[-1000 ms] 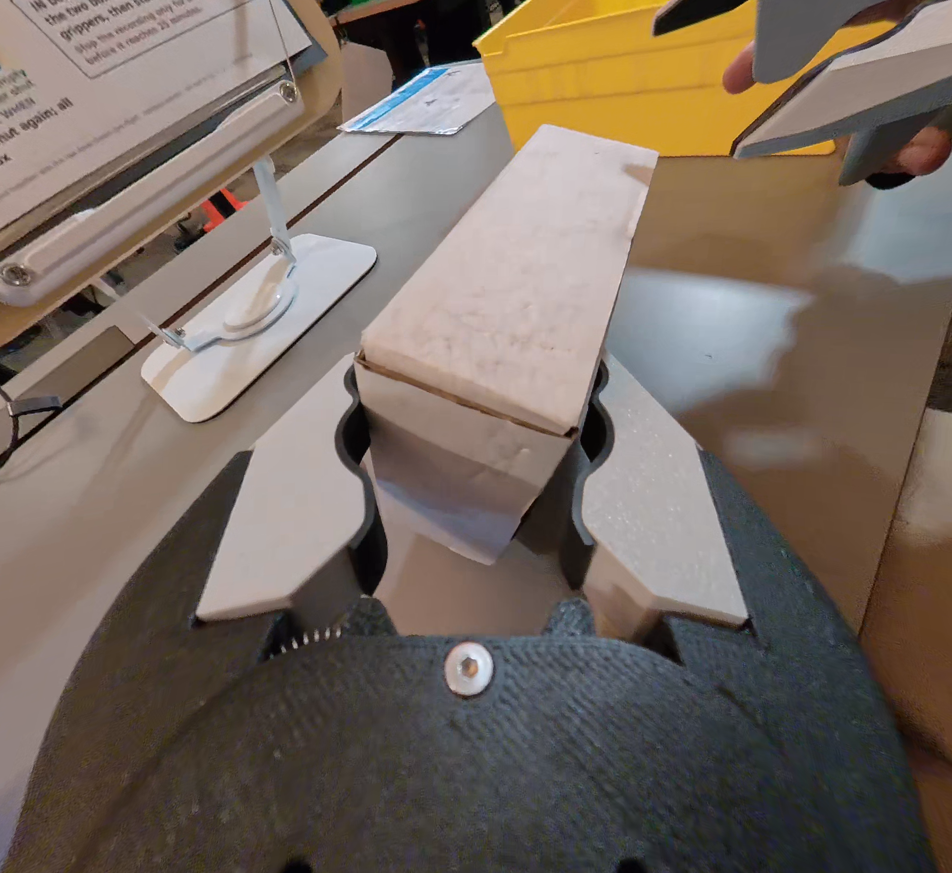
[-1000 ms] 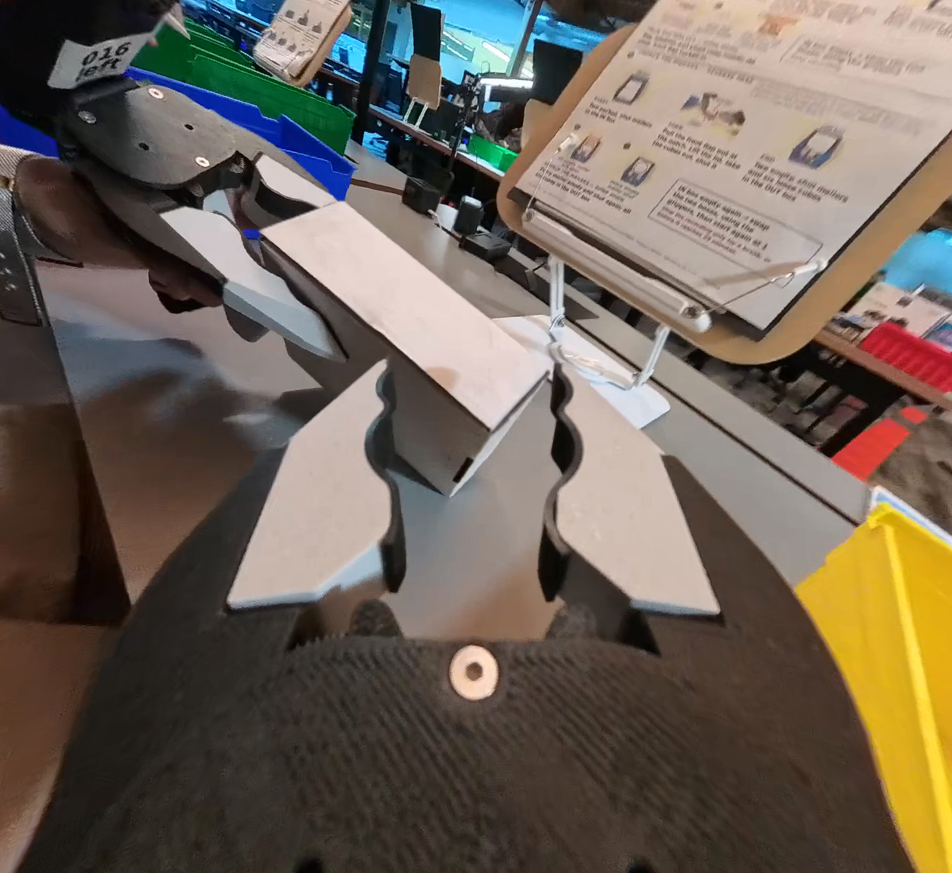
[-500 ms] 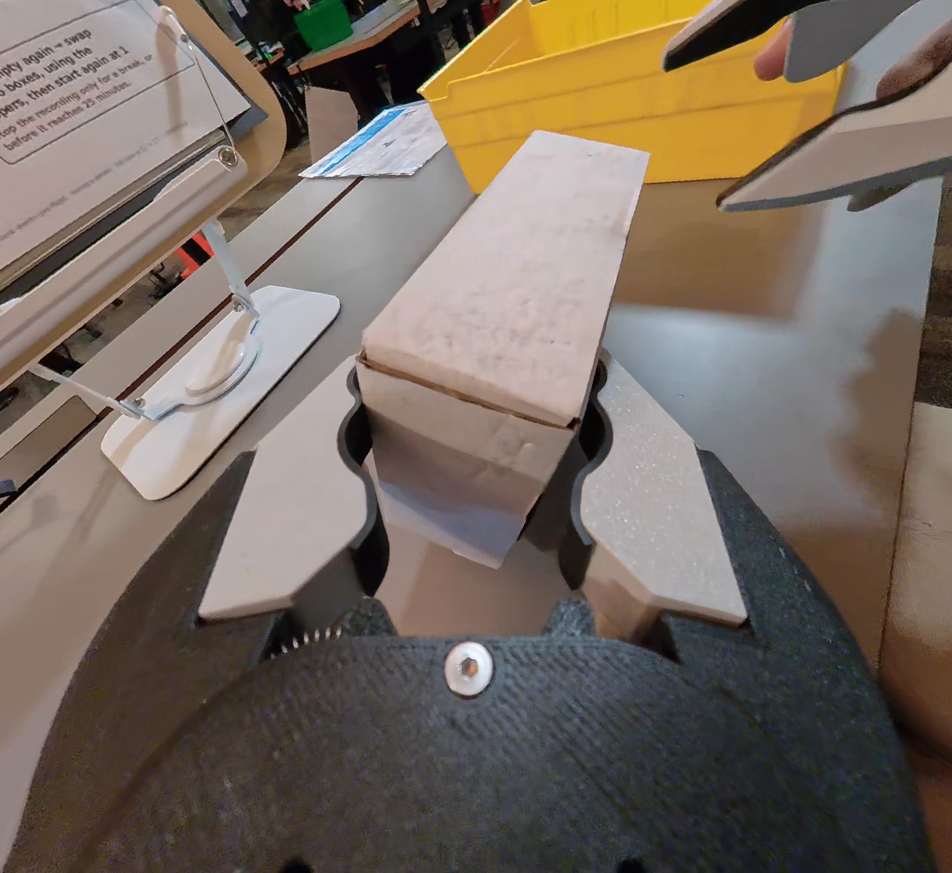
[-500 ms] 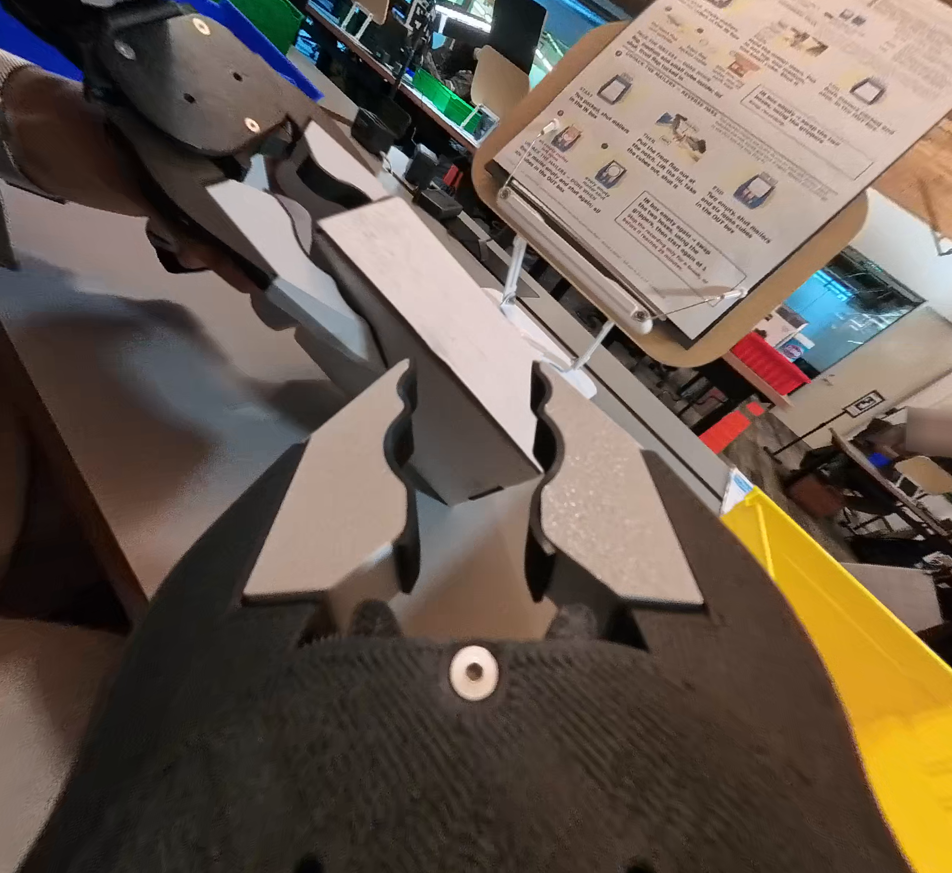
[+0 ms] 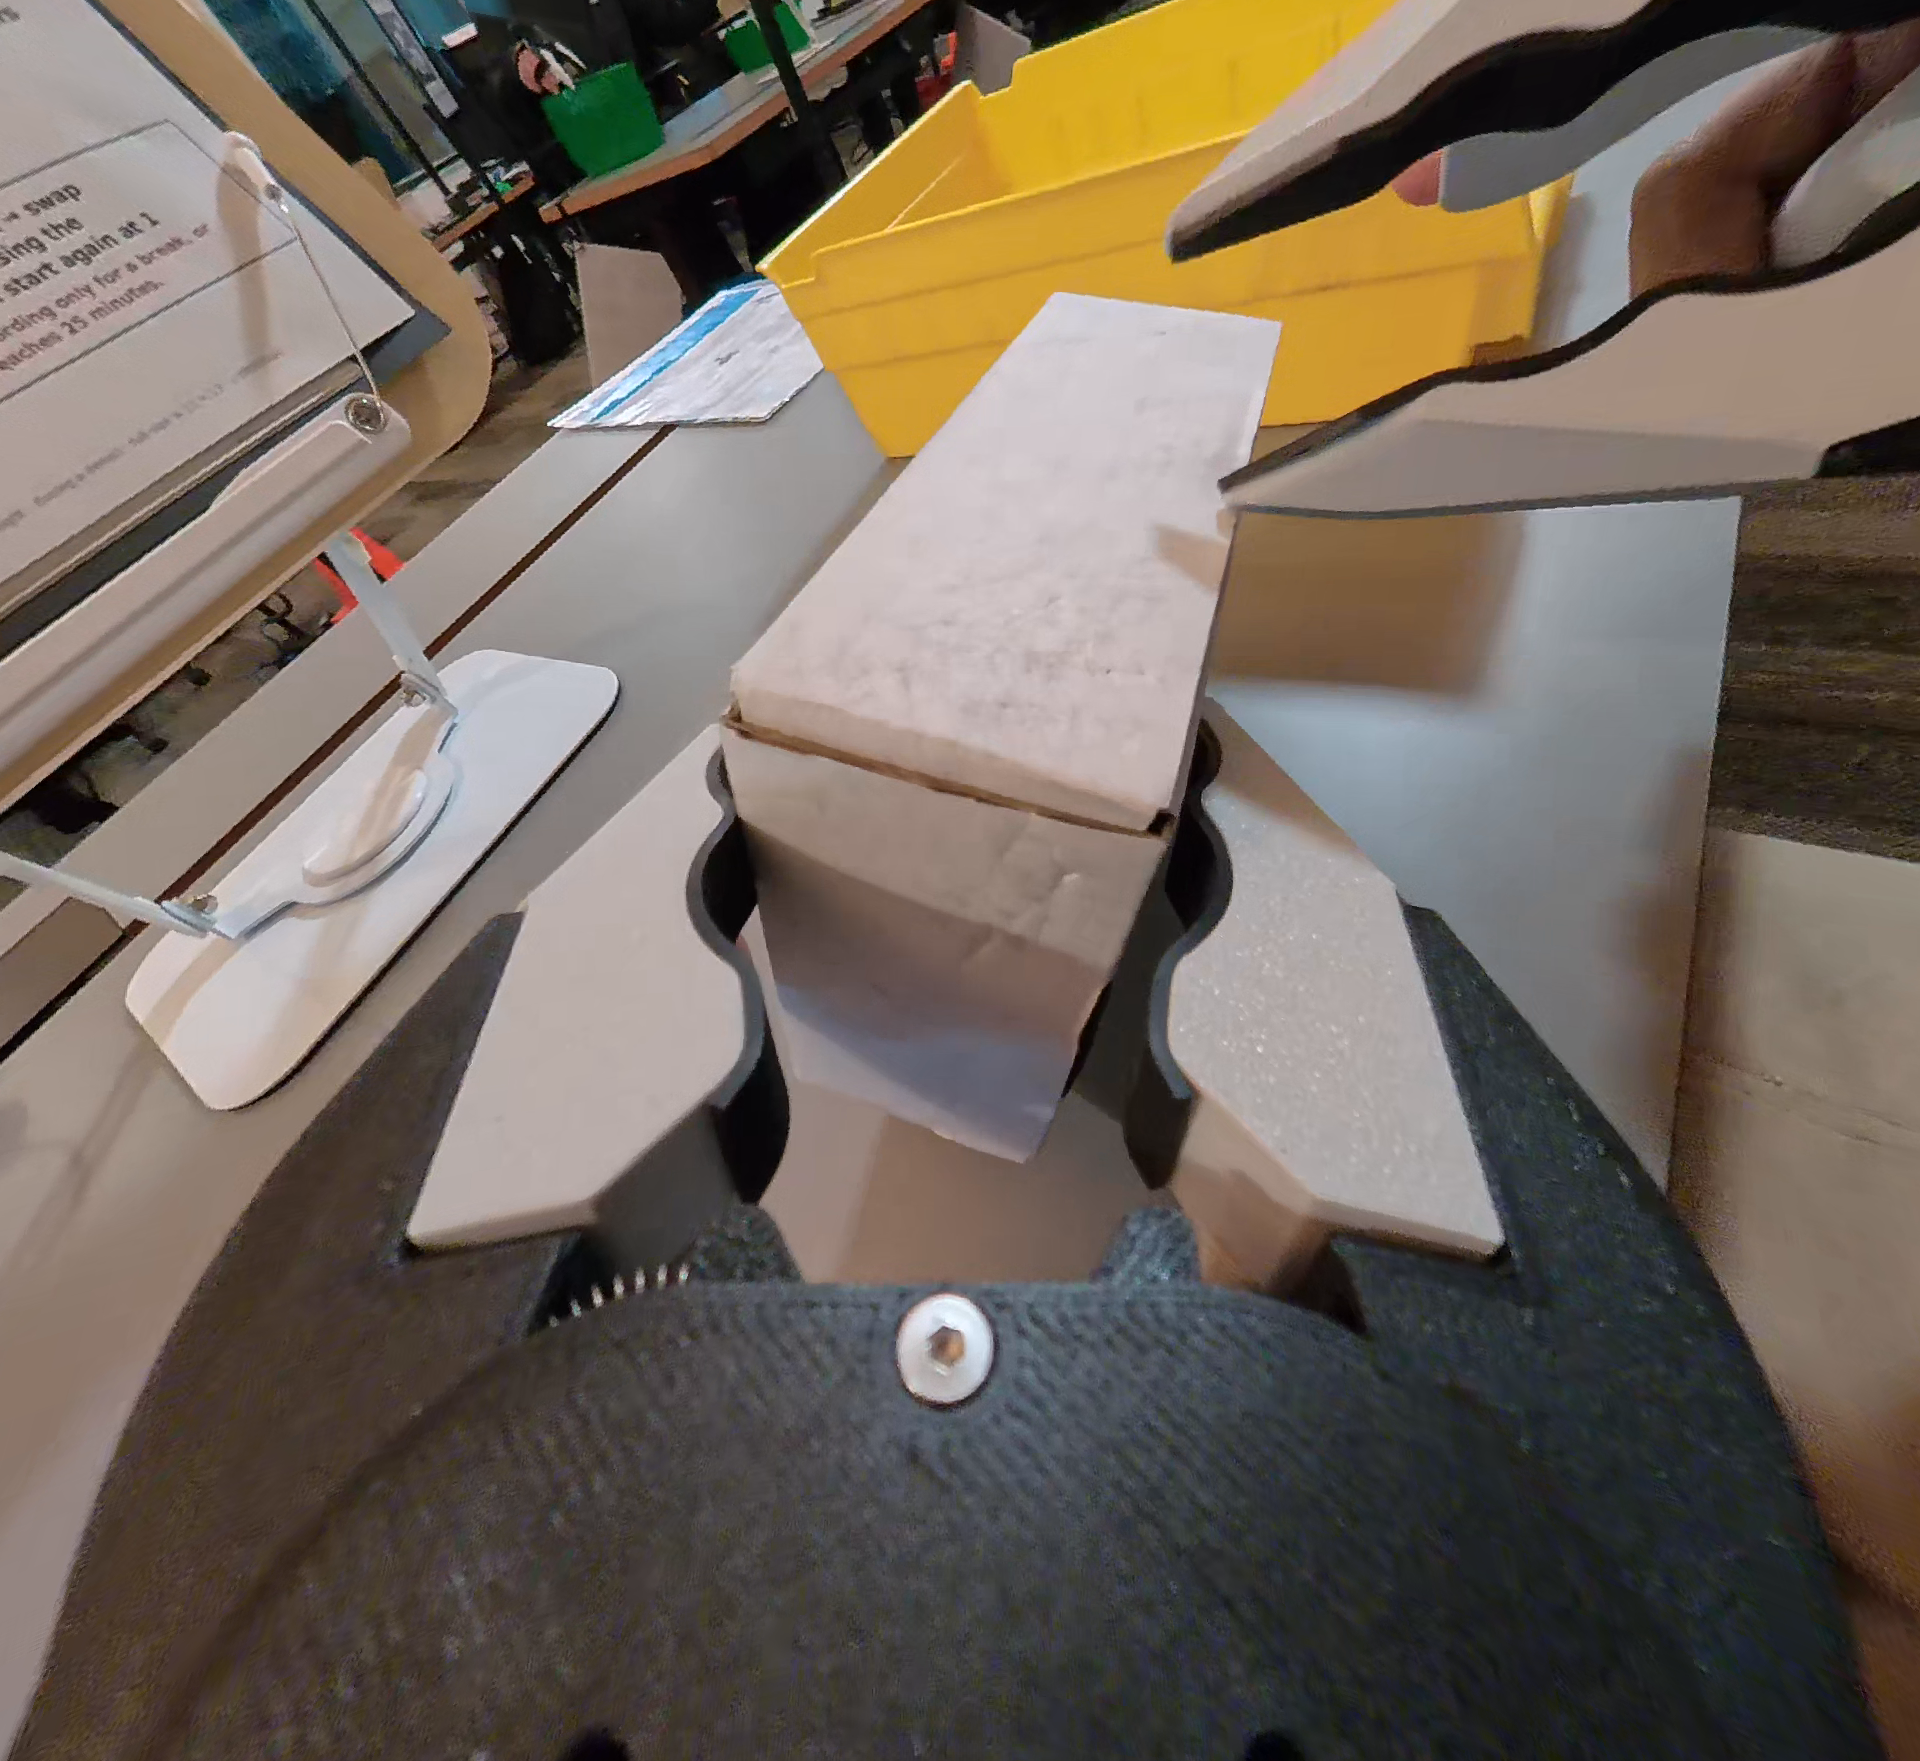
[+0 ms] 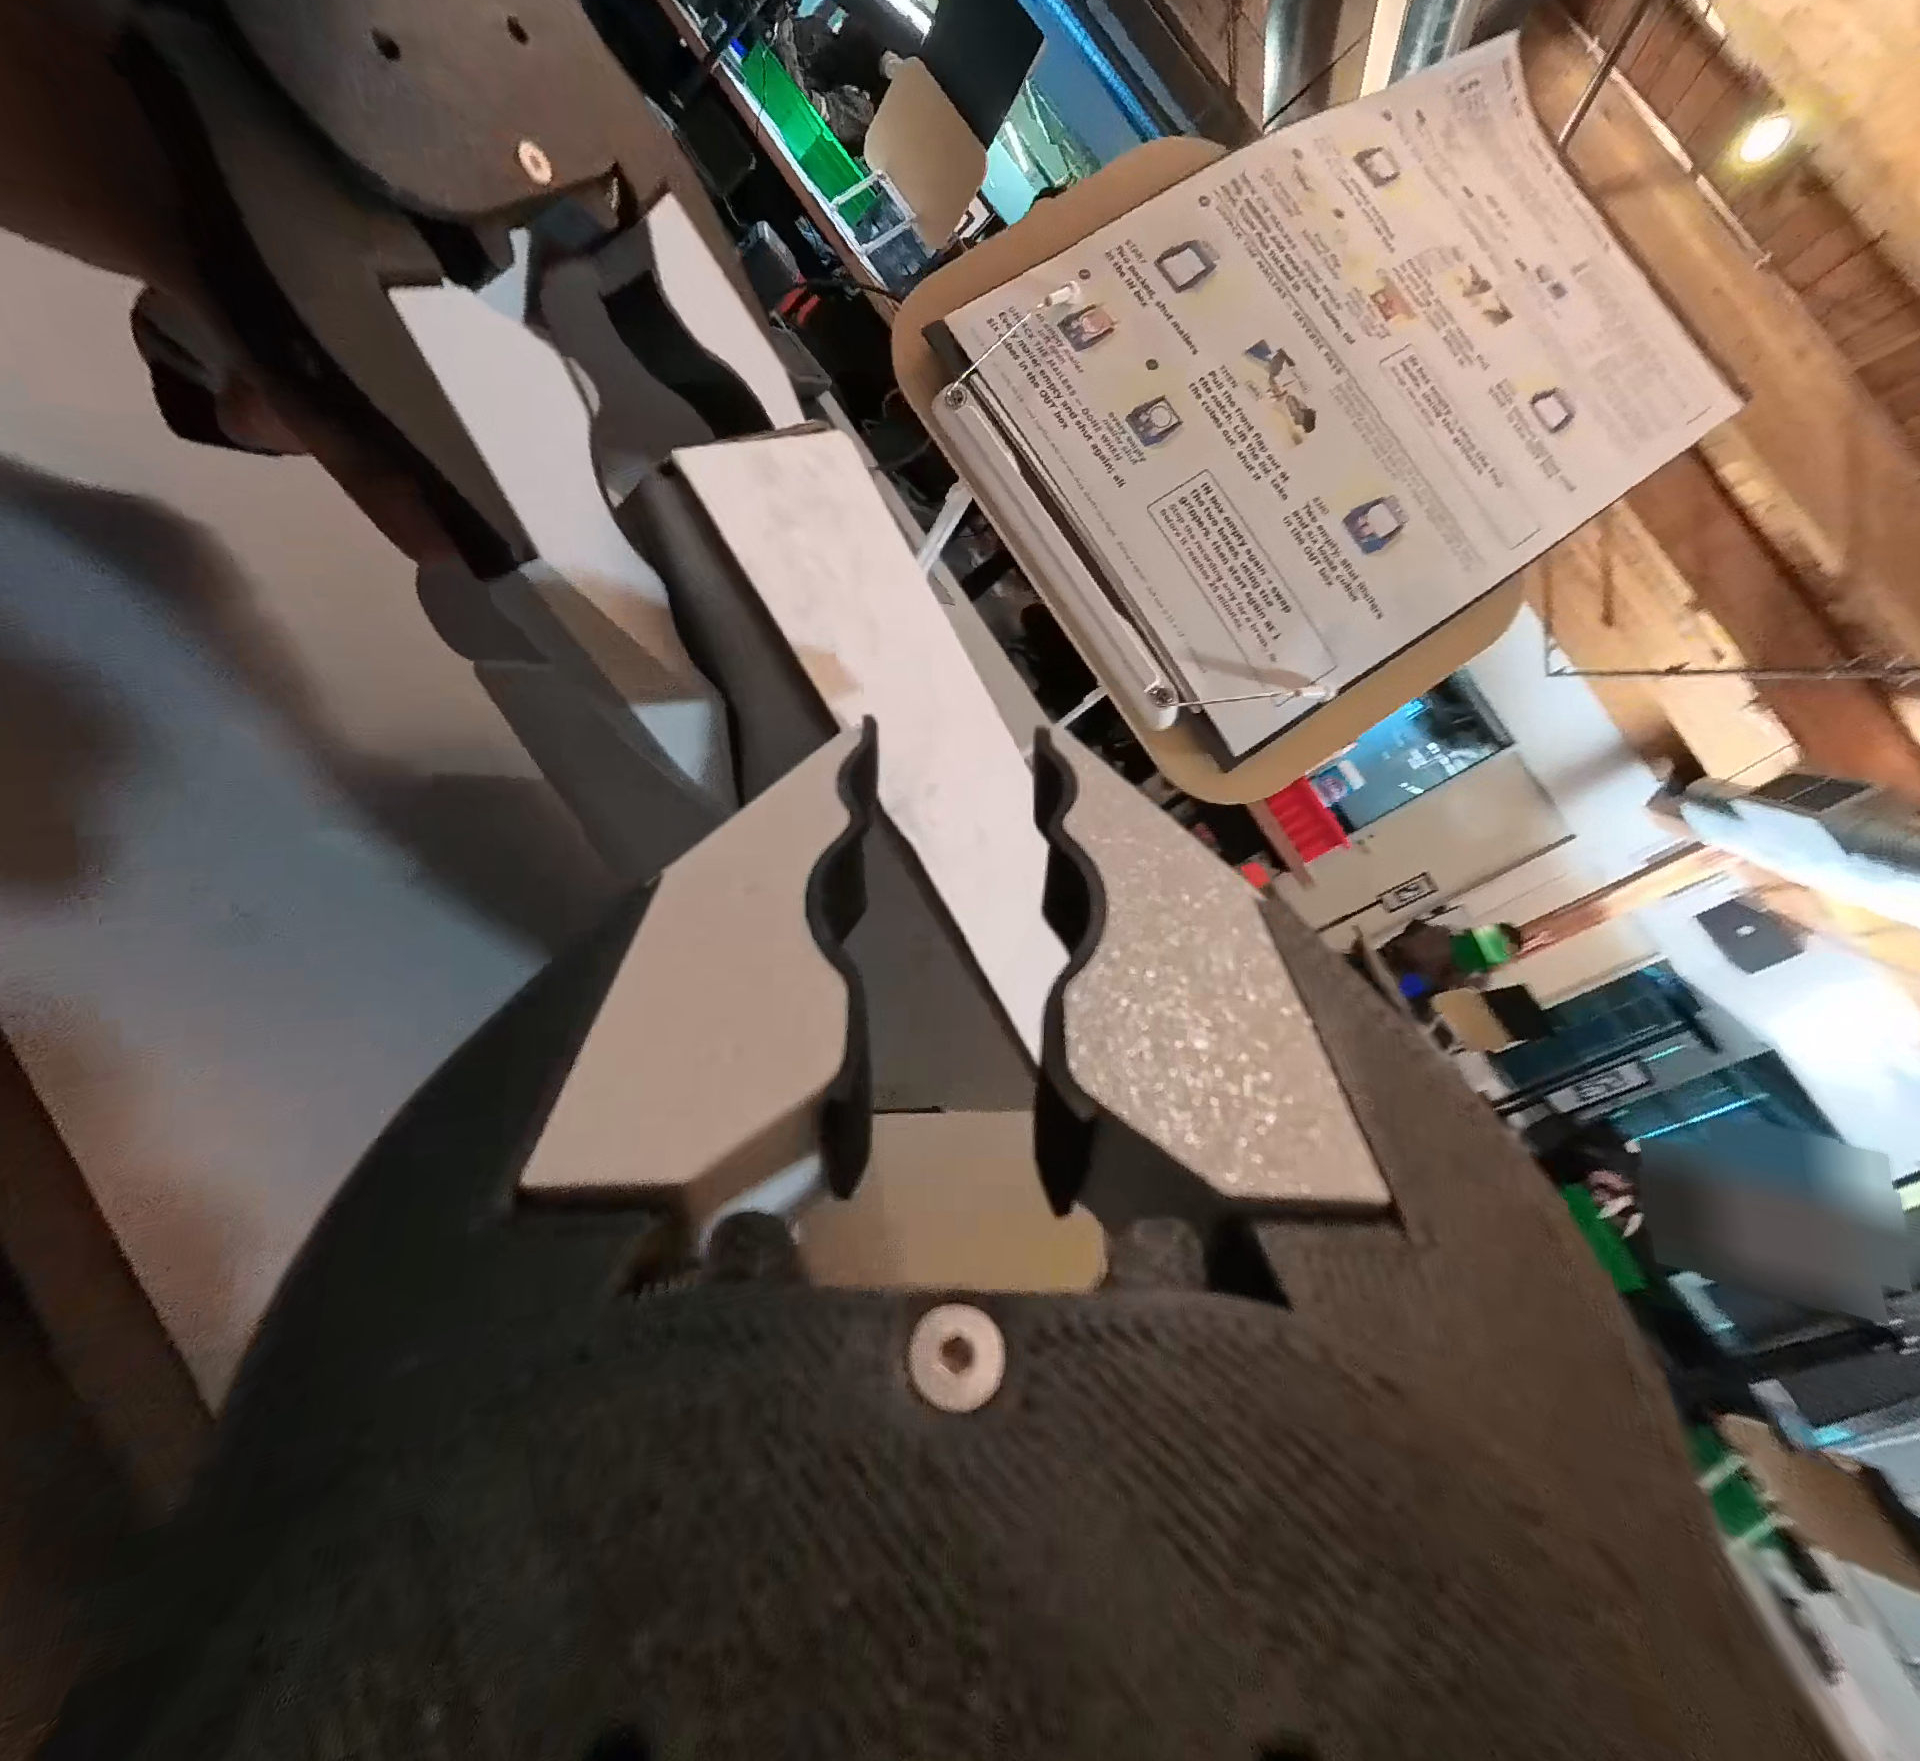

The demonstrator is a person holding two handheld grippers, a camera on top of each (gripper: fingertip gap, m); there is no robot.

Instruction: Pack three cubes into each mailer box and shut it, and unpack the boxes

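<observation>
Over grey table (image 5: pixel 1455 776), white mailer box (image 5: pixel 1018 568) clamped in left claw (image 5: pixel 956 932), right claw (image 6: pixel 951 932) at its far end.

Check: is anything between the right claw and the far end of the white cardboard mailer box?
Nothing visible. The right claw is open right at the far end of the long white cardboard mailer box, which the left claw grips.

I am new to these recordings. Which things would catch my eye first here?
The long white mailer box fills the centre, its near end clamped in the left gripper. The right gripper closes in on its far end, jaws apart. Behind stands a yellow bin.
</observation>
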